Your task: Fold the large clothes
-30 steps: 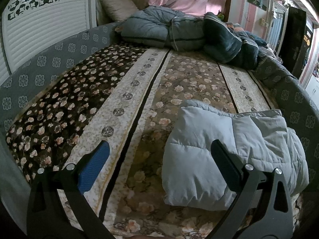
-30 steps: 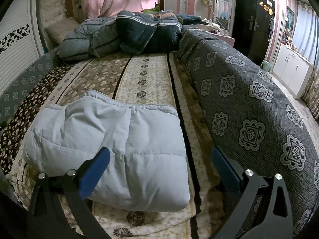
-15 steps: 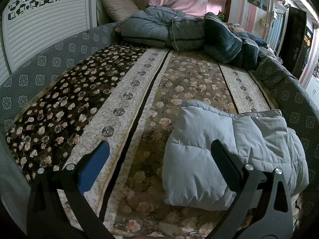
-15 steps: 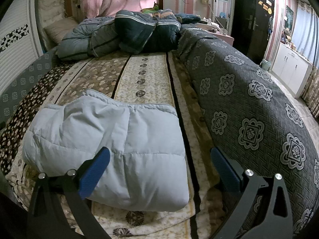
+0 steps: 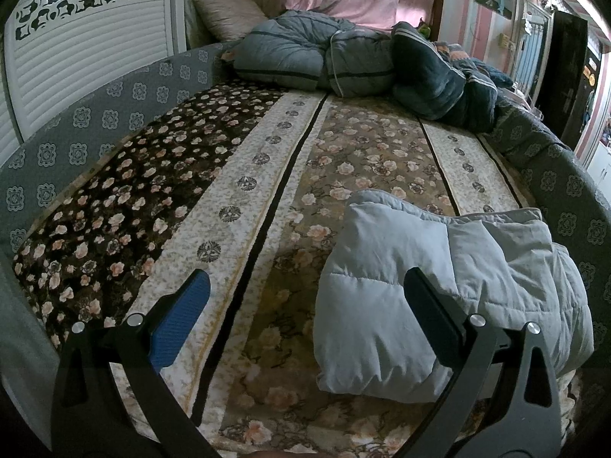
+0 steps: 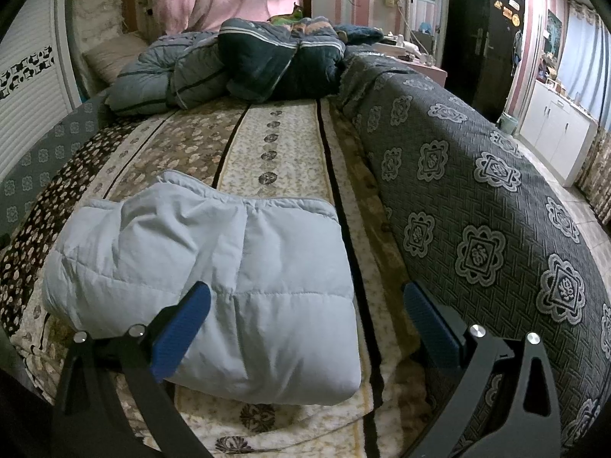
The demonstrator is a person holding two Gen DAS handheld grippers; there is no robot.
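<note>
A pale blue-grey padded jacket (image 5: 431, 290) lies folded into a thick block on the floral bedspread (image 5: 267, 175) near the bed's front edge. It also shows in the right wrist view (image 6: 236, 278). My left gripper (image 5: 305, 305) is open and empty, held just in front of the jacket's left end. Its right finger overlaps the jacket in the view. My right gripper (image 6: 305, 313) is open and empty, held in front of the jacket's right end. Neither gripper holds fabric.
A heap of dark and grey-blue quilts (image 5: 362, 61) and a pillow (image 5: 229, 13) lie at the head of the bed. A grey patterned cover (image 6: 477, 210) drapes the bed's right side. A white louvred panel (image 5: 76, 57) stands left. A dark door (image 6: 477, 26) and white cabinet (image 6: 553, 129) are far right.
Almost nothing has changed. The right wrist view has shifted very slightly, and the jacket and both open grippers stay as they were.
</note>
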